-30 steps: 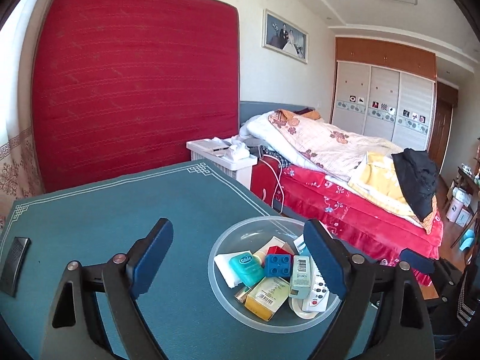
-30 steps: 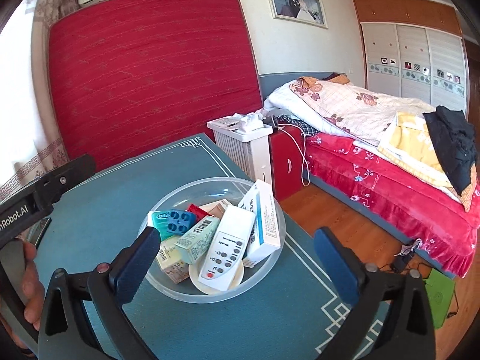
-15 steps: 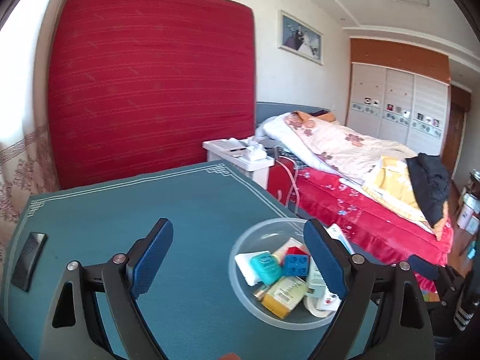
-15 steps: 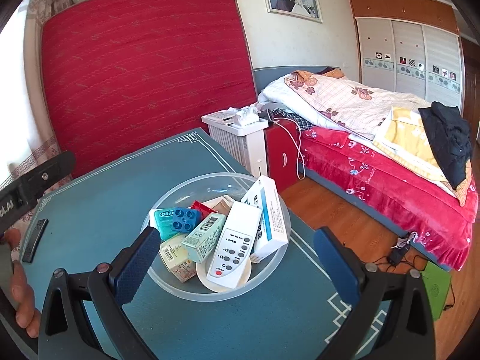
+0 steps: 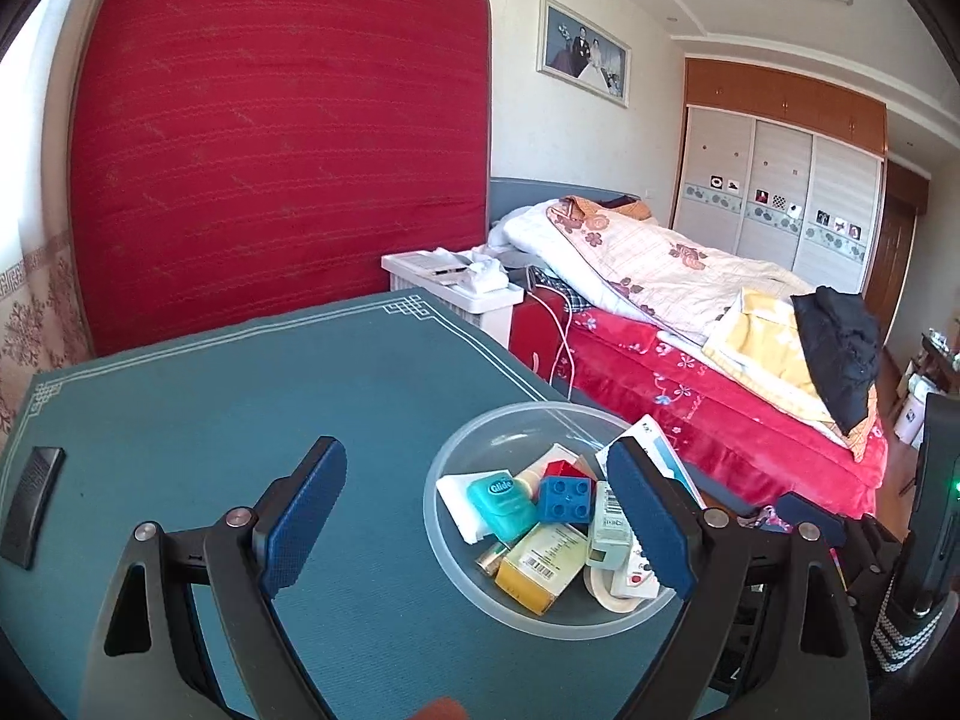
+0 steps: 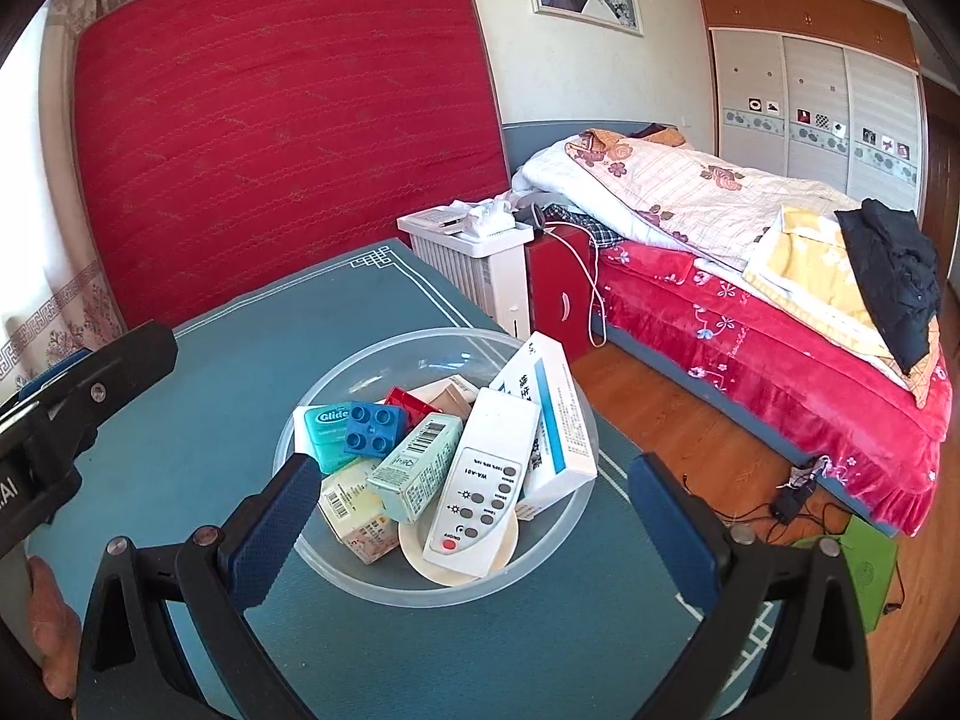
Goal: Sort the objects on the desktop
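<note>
White rectangular remote control [image 6: 480, 486], lengthwise in the clear plastic bowl [image 6: 360, 576], is being framed, probably nearest, by the wide-open, empty right gripper [image 6: 474, 534]; the left gripper [image 5: 480, 534] is likewise being held open, empty.

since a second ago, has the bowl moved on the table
No. The bowl still sits over the white border line by the right edge of the table. Only the view has shifted a little.
</note>
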A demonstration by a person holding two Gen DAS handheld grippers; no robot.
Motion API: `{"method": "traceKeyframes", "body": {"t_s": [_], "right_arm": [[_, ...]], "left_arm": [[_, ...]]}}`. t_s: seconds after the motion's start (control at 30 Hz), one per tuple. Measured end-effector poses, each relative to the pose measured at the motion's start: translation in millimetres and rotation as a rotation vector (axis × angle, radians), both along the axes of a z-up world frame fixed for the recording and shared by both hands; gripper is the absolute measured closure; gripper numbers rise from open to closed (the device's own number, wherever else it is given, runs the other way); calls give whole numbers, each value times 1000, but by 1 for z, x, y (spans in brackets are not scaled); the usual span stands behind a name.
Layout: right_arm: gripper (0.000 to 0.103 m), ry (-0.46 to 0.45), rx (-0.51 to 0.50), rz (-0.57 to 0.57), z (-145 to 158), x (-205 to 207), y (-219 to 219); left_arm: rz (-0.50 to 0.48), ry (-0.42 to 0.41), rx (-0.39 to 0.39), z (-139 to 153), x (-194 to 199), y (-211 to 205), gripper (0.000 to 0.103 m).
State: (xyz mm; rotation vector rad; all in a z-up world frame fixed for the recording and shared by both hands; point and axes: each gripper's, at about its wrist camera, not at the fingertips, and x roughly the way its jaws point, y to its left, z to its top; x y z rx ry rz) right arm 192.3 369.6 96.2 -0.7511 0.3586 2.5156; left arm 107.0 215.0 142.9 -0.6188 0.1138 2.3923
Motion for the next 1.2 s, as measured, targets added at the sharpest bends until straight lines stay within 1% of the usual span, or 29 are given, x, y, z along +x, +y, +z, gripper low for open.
{"method": "traceKeyframes", "body": {"t_s": [0.13, 0.3, 0.47, 0.63, 0.73, 0.93, 1.2], "right_arm": [[0, -11, 12, -16, -3, 0, 3], [0, -20, -18, -35, -9, 1, 12], [0, -33, -21, -34, -12, 0, 12], [0, -37, -15, -29, -12, -2, 11], [0, -39, -17, -30, -12, -2, 11], [0, -44, 14, -28, -10, -3, 7], [0, -60, 24, -20, -12, -7, 6]], "left_arm": [[21, 18, -30, -3, 0, 4, 12], [14, 5, -25, -6, -1, 4, 12], [18, 20, -71, -11, 0, 12, 12], [-14, 5, -65, -13, 2, 13, 12], [-14, 17, -73, -13, 4, 15, 12], [-14, 25, -84, -13, 5, 17, 12], [-54, -25, -66, -16, 1, 18, 12]]}}
